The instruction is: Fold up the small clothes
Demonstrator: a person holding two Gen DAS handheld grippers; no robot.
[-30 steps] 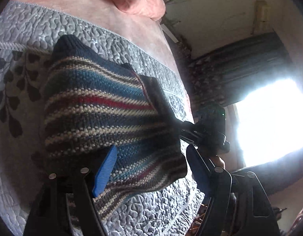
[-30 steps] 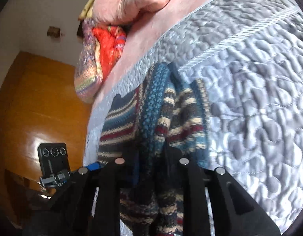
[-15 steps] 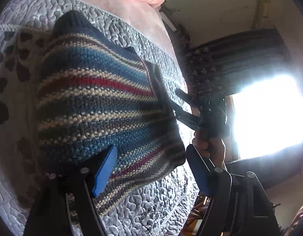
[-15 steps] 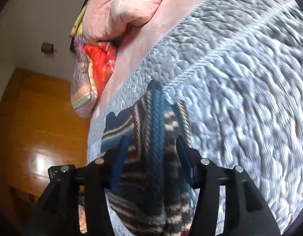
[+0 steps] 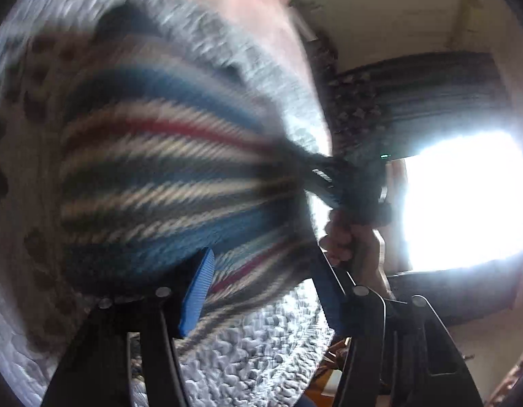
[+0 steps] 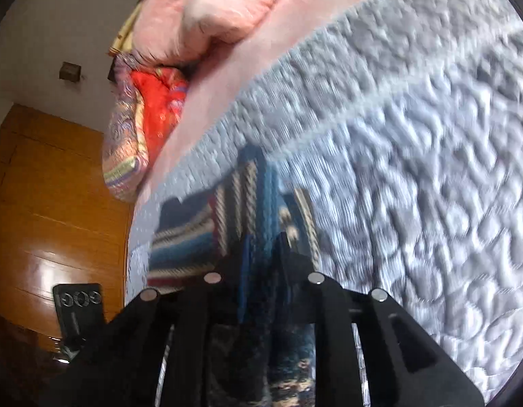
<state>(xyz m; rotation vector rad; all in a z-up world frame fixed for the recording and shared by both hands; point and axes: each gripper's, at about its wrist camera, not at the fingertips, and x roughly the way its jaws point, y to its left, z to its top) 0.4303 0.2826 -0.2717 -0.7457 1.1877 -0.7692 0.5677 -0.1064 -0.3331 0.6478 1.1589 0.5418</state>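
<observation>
Striped knit sweater (image 5: 152,183) lies on the quilted grey bedspread (image 5: 261,349), one edge gathered into the right gripper (image 6: 261,257), whose fingers sit nearly together with a band of blue-and-cream knit pinched between them. From the right wrist view the cloth runs up from the jaws toward 12 o'clock, bunched into a narrow ridge; that bunching suggests the edge is being drawn over to make a fold rather than lifted clear. The left wrist view shows the same gripper at 3 o'clock, a person's hand (image 5: 349,240) wrapped round its handle, with the knit stretched into a point where it is held. Left gripper (image 5: 261,291) stands wide open, blue pads (image 5: 197,291) well apart, nothing between them; the sweater's near hem sits just beyond its tips, at 12 o'clock, so it looks placed to pin or catch that hem while the other side is carried across. Both views are motion-blurred. Outward: pink blanket (image 6: 227,3) at 12 o'clock in the right view, a bright patterned pillow (image 6: 142,129) at 10, wooden wardrobe (image 6: 40,210) at 9; window glare (image 5: 465,200) at 3 in the left view.
</observation>
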